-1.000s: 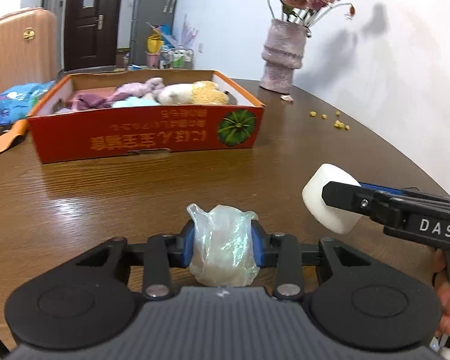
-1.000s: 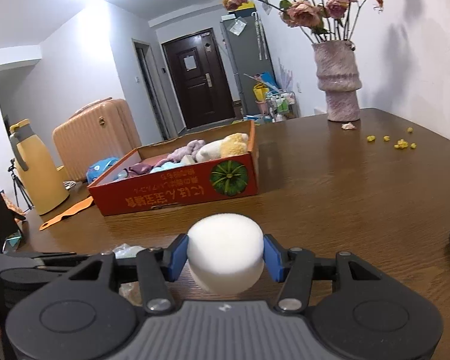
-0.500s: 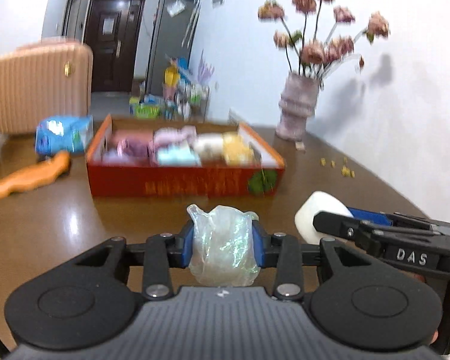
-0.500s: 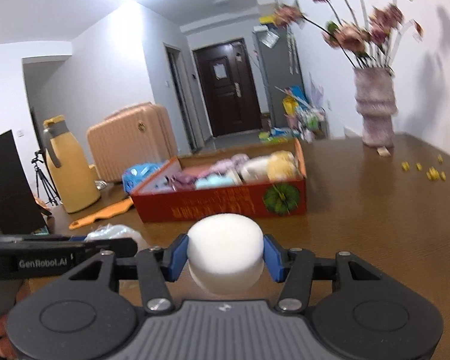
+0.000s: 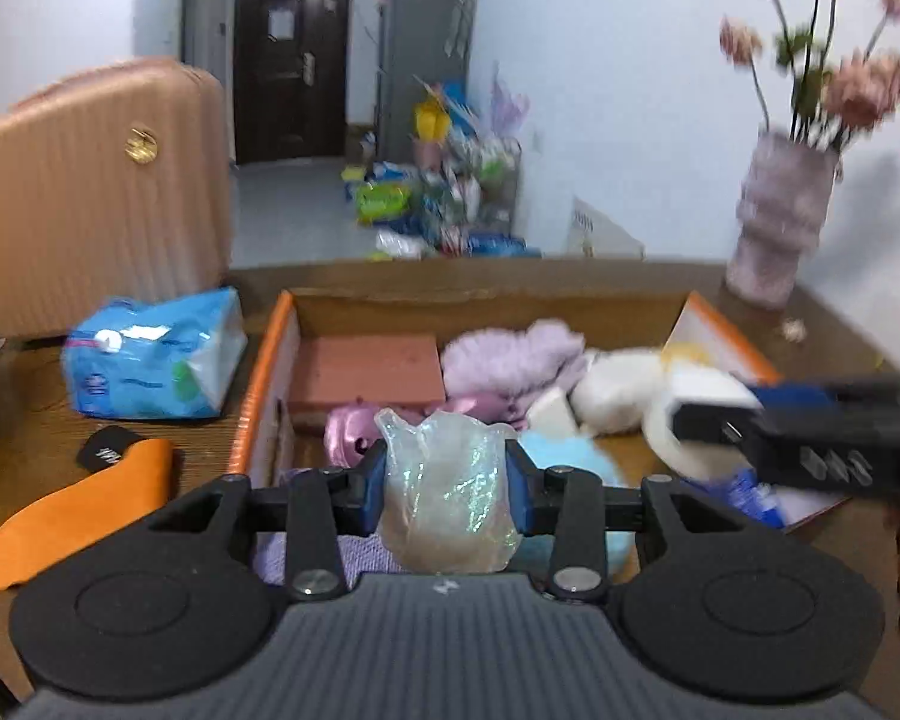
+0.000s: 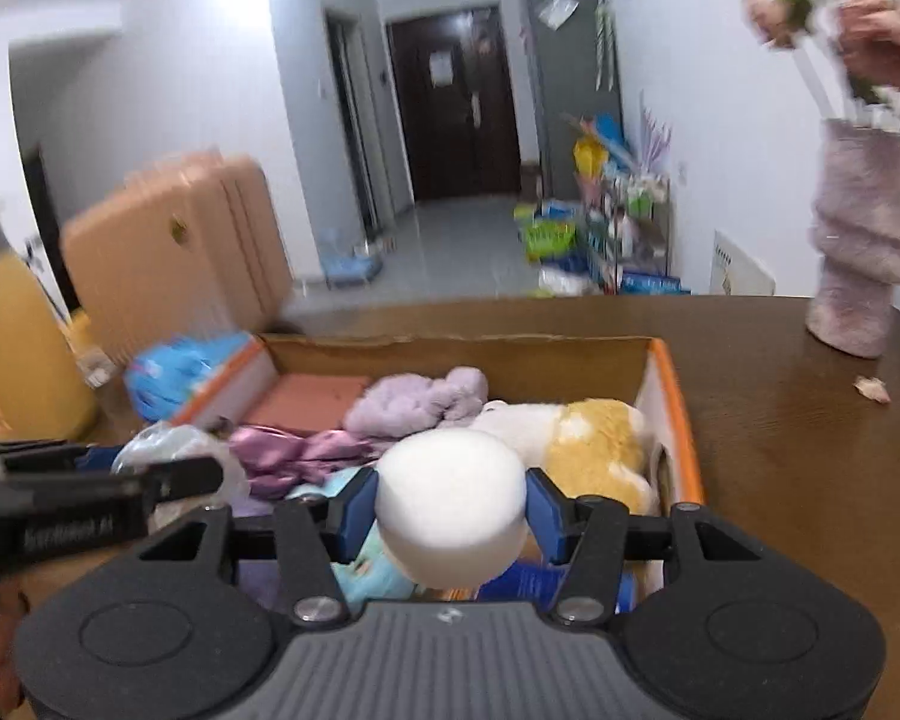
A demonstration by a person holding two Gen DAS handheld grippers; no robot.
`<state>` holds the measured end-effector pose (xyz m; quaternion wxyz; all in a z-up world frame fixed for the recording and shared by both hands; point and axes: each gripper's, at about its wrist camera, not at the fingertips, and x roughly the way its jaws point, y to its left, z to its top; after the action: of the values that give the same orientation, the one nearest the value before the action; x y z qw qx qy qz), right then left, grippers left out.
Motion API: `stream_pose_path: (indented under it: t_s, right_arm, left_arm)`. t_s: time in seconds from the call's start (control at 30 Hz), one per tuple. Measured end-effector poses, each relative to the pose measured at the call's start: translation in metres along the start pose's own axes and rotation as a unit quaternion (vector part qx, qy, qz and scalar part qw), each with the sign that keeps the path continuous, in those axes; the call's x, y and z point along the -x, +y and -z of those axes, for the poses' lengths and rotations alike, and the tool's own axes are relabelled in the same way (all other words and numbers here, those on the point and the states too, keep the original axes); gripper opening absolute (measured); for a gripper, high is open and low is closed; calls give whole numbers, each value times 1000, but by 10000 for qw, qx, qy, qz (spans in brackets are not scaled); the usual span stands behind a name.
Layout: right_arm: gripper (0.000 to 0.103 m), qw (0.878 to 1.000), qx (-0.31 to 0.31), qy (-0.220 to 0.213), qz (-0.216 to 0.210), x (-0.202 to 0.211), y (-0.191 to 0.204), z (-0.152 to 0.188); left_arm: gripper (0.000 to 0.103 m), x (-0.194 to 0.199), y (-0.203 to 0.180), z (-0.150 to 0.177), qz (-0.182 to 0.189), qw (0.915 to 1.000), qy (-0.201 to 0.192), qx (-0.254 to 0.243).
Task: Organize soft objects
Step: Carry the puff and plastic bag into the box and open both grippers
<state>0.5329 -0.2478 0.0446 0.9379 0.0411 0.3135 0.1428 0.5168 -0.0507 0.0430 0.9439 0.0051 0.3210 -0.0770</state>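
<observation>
My left gripper [image 5: 447, 489] is shut on a crumpled clear plastic bag [image 5: 447, 498], held over the near left part of the cardboard box [image 5: 480, 303]. My right gripper [image 6: 450, 507] is shut on a round white sponge [image 6: 450, 501], over the near right part of the same box [image 6: 678, 414]. Inside the box lie a pink block [image 5: 366, 375], a lilac fluffy cloth [image 5: 510, 354], shiny purple fabric [image 6: 294, 450], a white and yellow plush toy [image 6: 588, 438] and a light blue soft item [image 5: 570, 462]. In the left wrist view the right gripper [image 5: 708, 420] with the sponge shows blurred at right.
The box stands on a brown wooden table [image 6: 810, 420]. A blue tissue pack [image 5: 150, 354] and an orange strap [image 5: 72, 504] lie left of the box. A vase with dried flowers [image 6: 858, 264] stands at the back right. A suitcase [image 5: 90, 192] stands beyond the table.
Both grippers have travelled forward from the bare table to above the box, each keeping its object. The box now fills the lower middle of both views.
</observation>
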Motion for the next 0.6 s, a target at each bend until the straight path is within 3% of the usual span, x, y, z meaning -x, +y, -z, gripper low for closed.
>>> stream_pose_path:
  t_s: [0.13,0.2,0.33,0.43,0.53,0.6]
  right_arm:
    - [53,9961,52,860,195,-61,-1,-10]
    - [53,9935,40,1121,172,-76,-3,-5]
    - [54,9929,57,1173,170,-78,-4,-1]
    - [61,9915,-10,1276,241,-78,-8,-1]
    - [61,9906,-164,1336,251,-71,-12,-5]
    - [63,9920,-133,1226,251,-53,-10,-8]
  left_arm:
    - [45,-30,8,12,281,9987,404,135]
    - [45,-33,7,20,376,9985,398,56]
    - [45,-38,7,18,426,9979,474,63]
    - [52,-44,12,19,507,9975,451,194]
    - [77,-31,14,13,581,9973,408,201]
    - [80,-13,16,8,600,9977,252,196]
